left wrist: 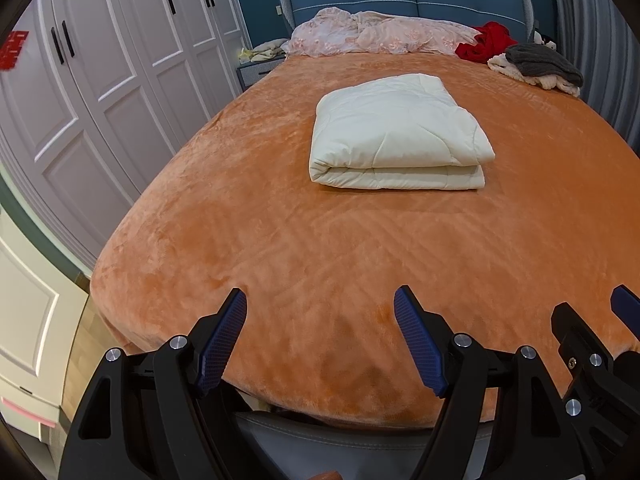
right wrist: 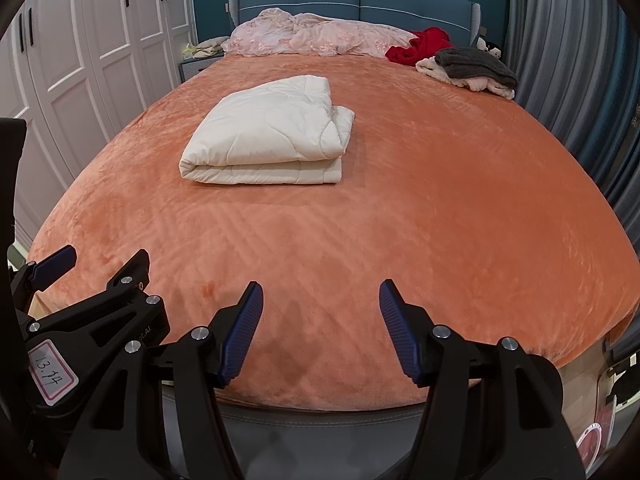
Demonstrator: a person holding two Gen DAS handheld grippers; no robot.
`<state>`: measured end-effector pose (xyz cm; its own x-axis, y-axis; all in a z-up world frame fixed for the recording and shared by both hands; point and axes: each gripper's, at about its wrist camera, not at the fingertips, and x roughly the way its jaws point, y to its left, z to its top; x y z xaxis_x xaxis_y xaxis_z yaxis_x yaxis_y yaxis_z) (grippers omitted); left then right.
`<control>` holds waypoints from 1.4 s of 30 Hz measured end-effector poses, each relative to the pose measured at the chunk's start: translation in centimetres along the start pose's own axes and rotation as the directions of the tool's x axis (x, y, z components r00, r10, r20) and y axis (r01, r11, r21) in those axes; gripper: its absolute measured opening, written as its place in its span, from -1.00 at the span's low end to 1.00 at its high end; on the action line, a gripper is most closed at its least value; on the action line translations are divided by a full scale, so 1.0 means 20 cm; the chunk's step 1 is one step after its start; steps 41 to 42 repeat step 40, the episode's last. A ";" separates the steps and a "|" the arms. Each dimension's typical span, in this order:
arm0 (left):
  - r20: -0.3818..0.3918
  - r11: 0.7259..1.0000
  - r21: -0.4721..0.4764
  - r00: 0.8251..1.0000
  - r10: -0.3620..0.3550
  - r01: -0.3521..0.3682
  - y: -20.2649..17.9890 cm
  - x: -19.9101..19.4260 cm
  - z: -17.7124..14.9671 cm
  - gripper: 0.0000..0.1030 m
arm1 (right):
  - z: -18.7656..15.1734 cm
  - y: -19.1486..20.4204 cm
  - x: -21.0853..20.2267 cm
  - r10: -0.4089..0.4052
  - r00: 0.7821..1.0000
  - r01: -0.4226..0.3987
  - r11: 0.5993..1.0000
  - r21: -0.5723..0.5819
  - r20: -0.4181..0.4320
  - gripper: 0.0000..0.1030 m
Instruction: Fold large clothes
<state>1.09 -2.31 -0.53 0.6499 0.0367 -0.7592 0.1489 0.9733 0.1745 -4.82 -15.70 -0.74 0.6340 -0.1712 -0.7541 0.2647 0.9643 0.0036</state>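
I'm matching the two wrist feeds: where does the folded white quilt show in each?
Left wrist: folded white quilt sits centre, slightly right, on the orange bedspread.
Right wrist: folded white quilt sits left of centre.
Shared landmark: red garment by the headboard.

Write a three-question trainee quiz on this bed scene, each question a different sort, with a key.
1. True or false: the left claw and right claw are both open and hold nothing.
2. Multiple choice: the cream quilt on the orange bedspread is A) spread flat, B) folded into a stacked bundle, C) hanging off the foot of the bed.
3. Fill in: by the headboard, the grey garment lies on a pale garment, next to a ____ garment.

Key: 1 true; 2 B; 3 red.
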 end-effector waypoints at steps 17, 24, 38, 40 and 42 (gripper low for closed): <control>-0.006 1.000 -0.013 1.000 -0.016 0.016 -0.02 0.03 0.01 0.42 | 0.00 0.00 0.00 -0.001 1.000 0.001 1.000 0.007 0.001 0.13; 0.012 0.999 -0.026 1.000 -0.026 0.027 -0.03 0.03 0.04 0.38 | 0.04 0.00 0.02 -0.006 1.000 0.005 1.000 0.011 0.007 0.13; 0.019 0.999 -0.027 1.000 -0.018 0.018 -0.04 0.05 0.08 0.38 | 0.07 0.04 0.04 -0.036 0.999 0.036 0.999 0.007 0.022 0.19; 0.021 0.999 -0.039 1.000 -0.019 0.020 -0.03 0.04 0.09 0.40 | 0.08 0.04 0.04 -0.046 0.998 0.045 0.999 0.014 0.036 0.32; 0.021 0.999 -0.039 1.000 -0.019 0.020 -0.03 0.04 0.09 0.40 | 0.08 0.04 0.04 -0.046 0.998 0.045 0.999 0.014 0.036 0.32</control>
